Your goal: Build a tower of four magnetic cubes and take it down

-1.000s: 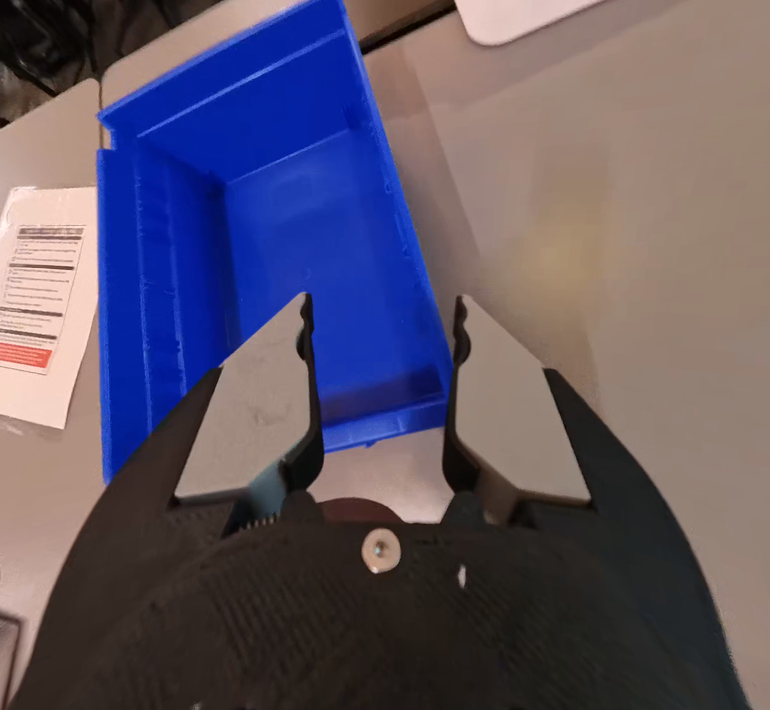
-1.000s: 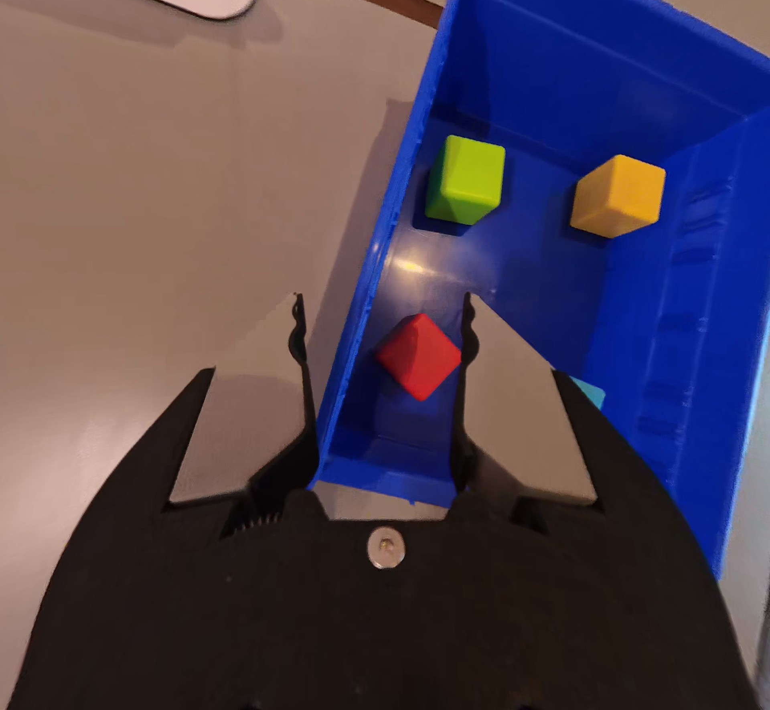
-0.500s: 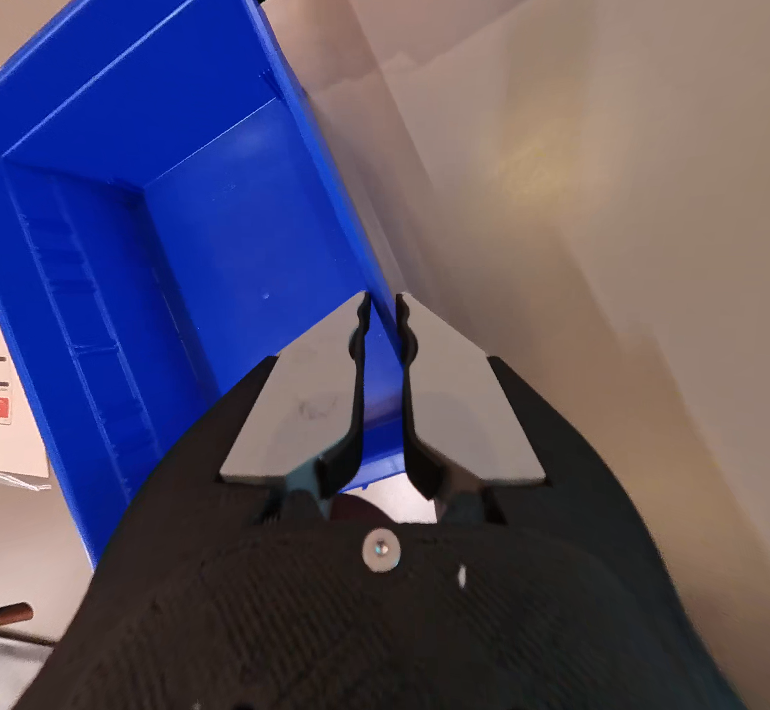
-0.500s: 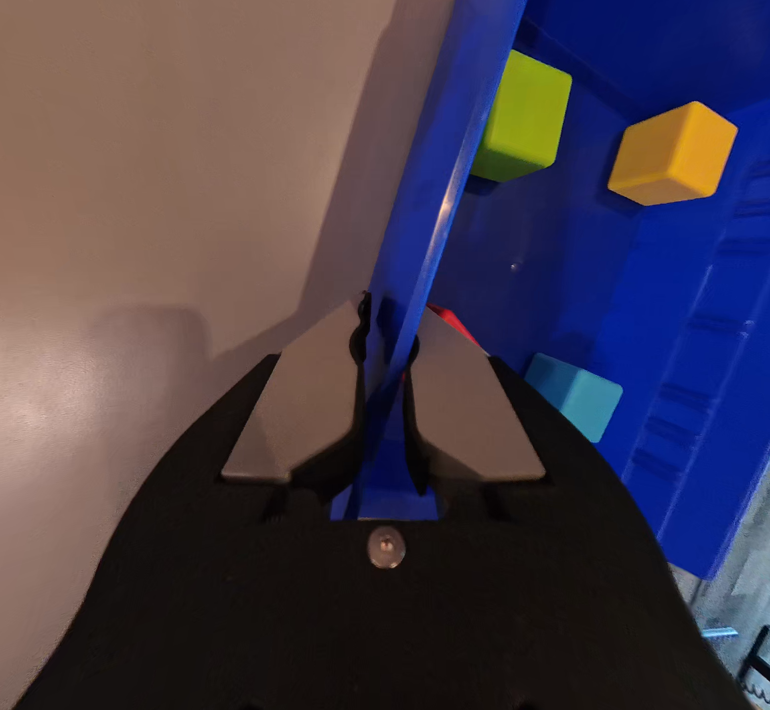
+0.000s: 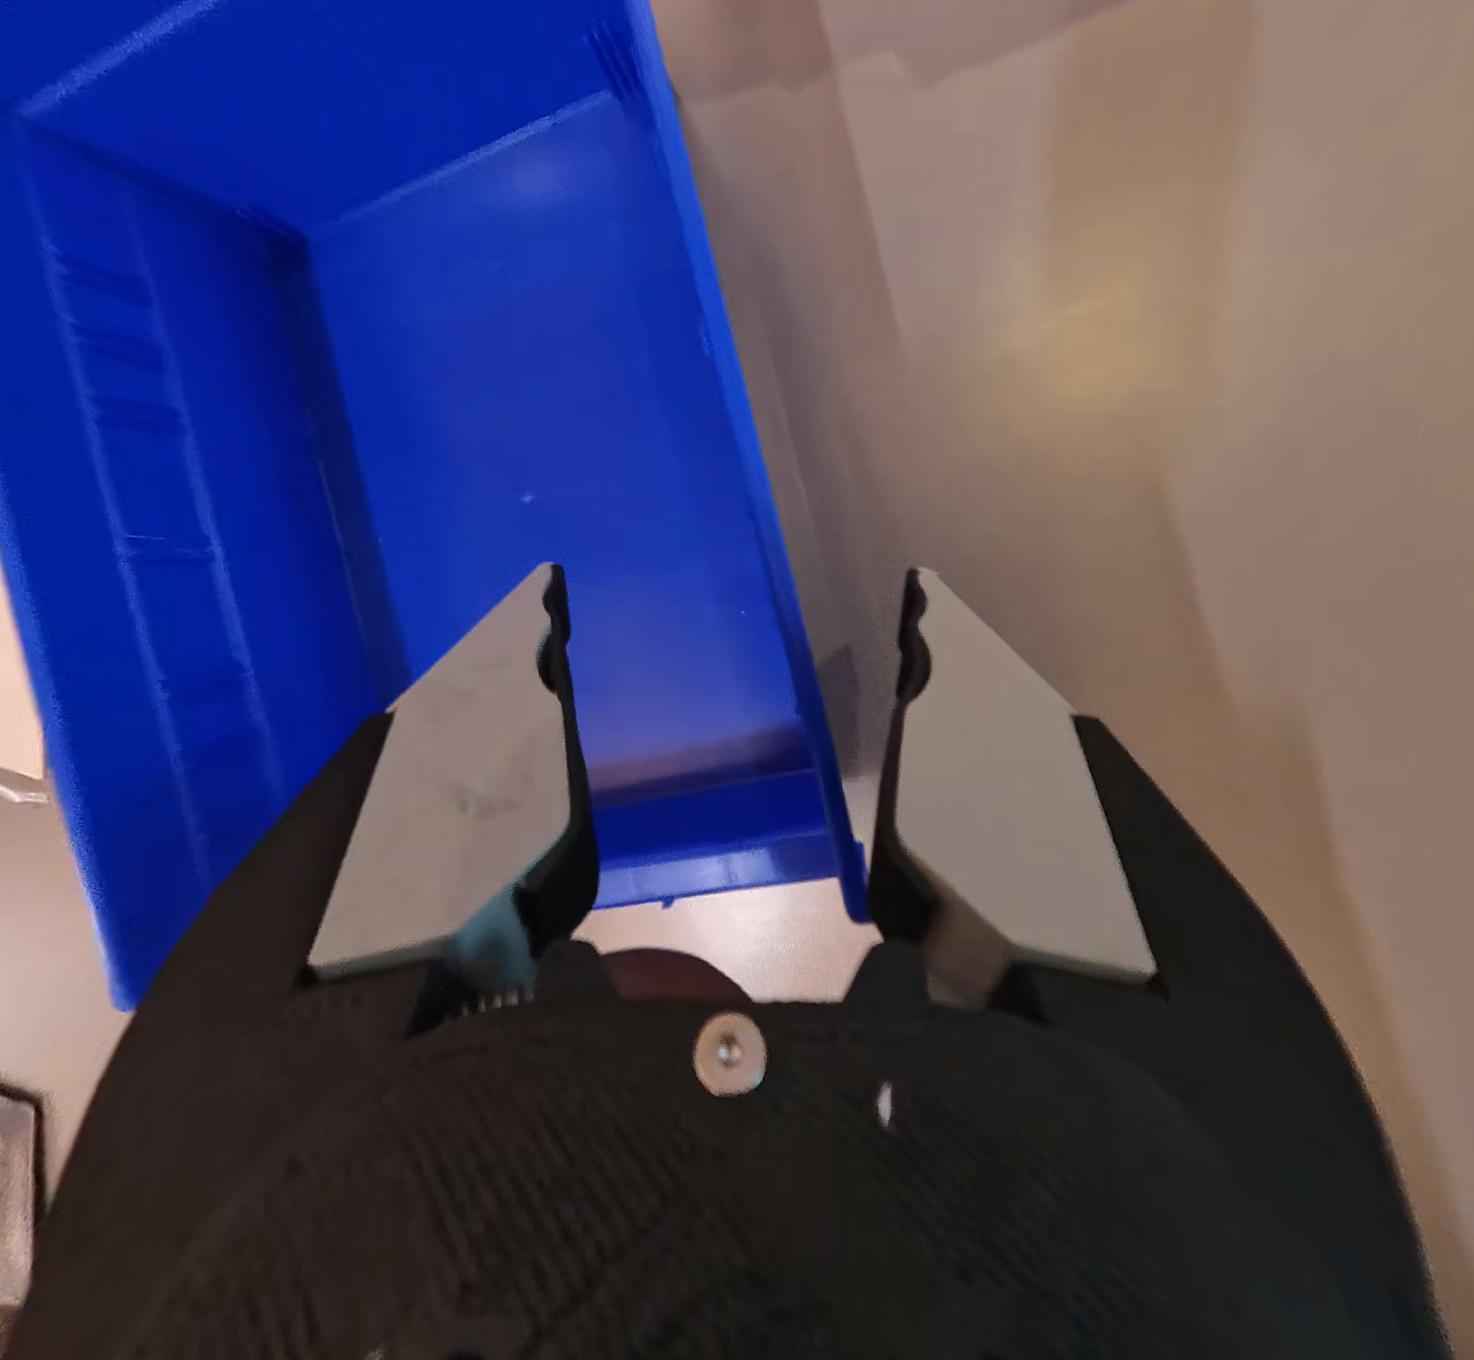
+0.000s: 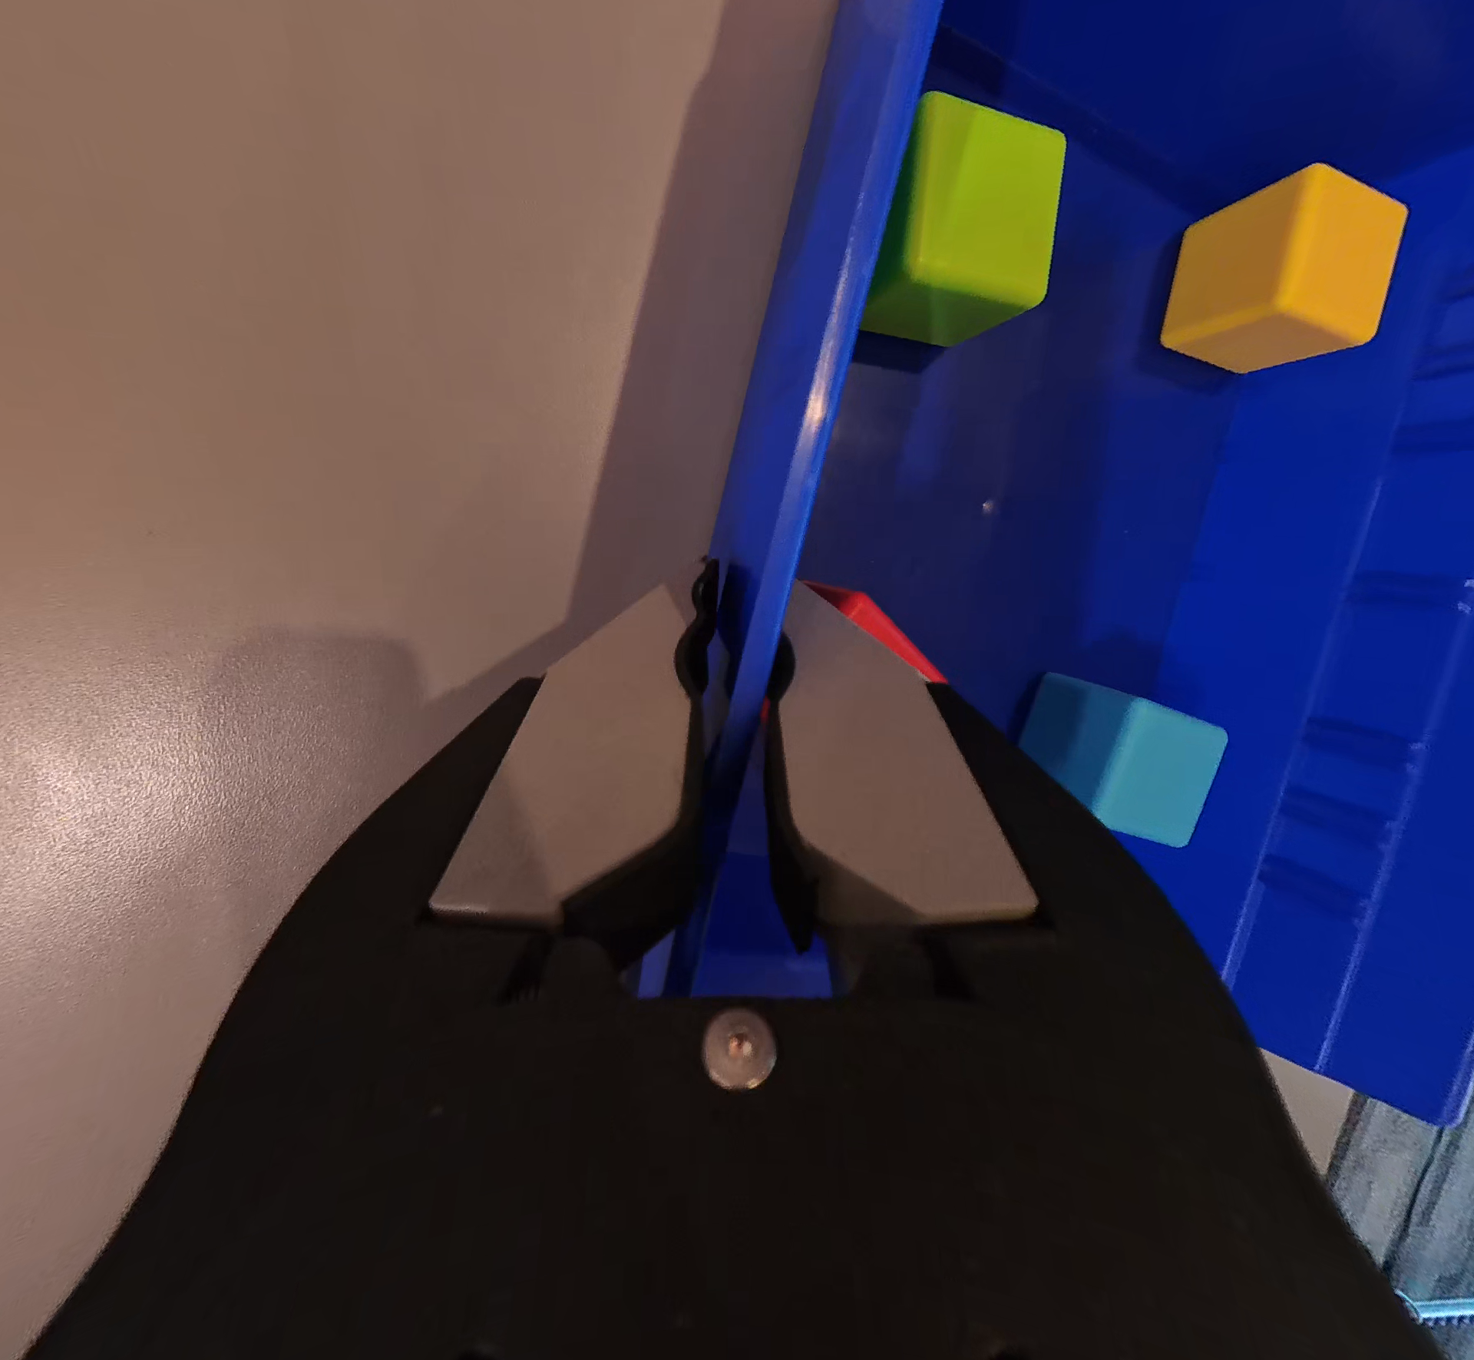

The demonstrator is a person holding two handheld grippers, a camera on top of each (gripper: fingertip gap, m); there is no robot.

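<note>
In the right wrist view a blue bin (image 6: 821, 364) holds a green cube (image 6: 973, 221), a yellow cube (image 6: 1284, 268), a teal cube (image 6: 1133, 755) and a red cube (image 6: 877, 623) that is mostly hidden behind my finger. My right gripper (image 6: 750, 604) is shut on this bin's left wall near its front corner. In the left wrist view a second blue bin (image 5: 159, 524) is empty. My left gripper (image 5: 732, 604) is open and straddles that bin's right wall without touching it, one finger inside the bin and one outside.
Both bins stand on a grey table (image 6: 319, 364), which also shows in the left wrist view (image 5: 1117, 604). The table's edge and the floor (image 6: 1404, 1202) lie just past the right bin's front right corner. A paper corner (image 5: 16, 779) lies left of the empty bin. Some 45 centimeters of space lies between my two pairs of fingers.
My left gripper was shut on the empty bin's right wall half a second ago and has now opened. My right gripper closed on its bin's left wall earlier and still holds it.
</note>
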